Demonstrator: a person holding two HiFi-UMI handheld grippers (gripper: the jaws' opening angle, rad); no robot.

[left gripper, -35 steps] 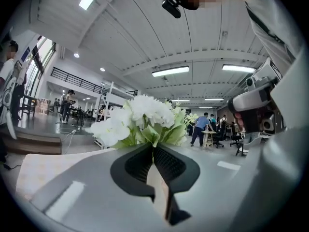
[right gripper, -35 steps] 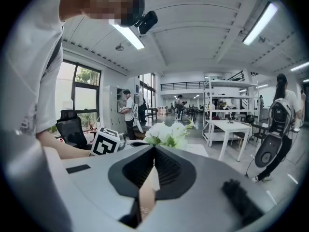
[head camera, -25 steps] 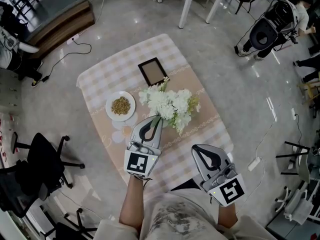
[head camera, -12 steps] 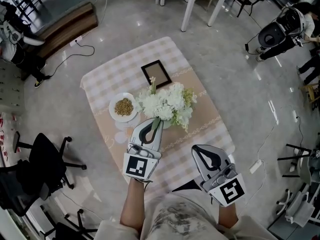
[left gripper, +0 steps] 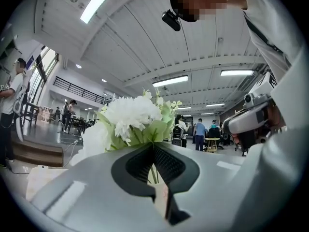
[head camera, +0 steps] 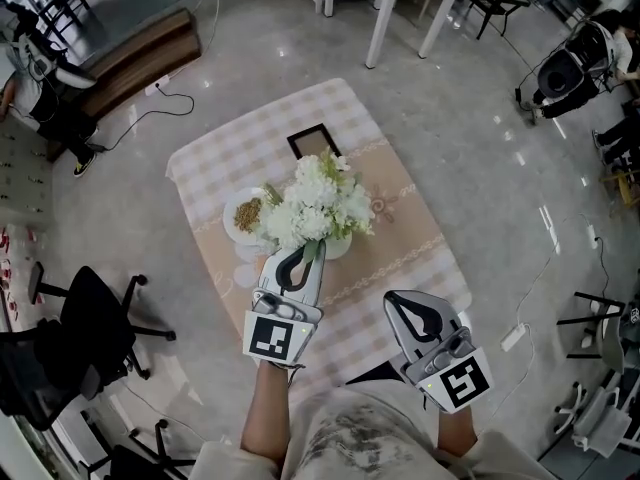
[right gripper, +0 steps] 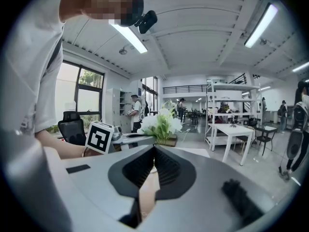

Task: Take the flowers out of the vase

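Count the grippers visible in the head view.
2. The left gripper is shut on the flowers over the table; the right gripper, jaws together, is lower right by the table's near edge.

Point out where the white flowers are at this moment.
Head view, centre: the white flowers sit over the checked table, stems pinched in the left gripper, with the plate at their left.

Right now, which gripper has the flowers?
The left gripper, shut on the flowers by their stems; the right gripper is shut on nothing, beside them.
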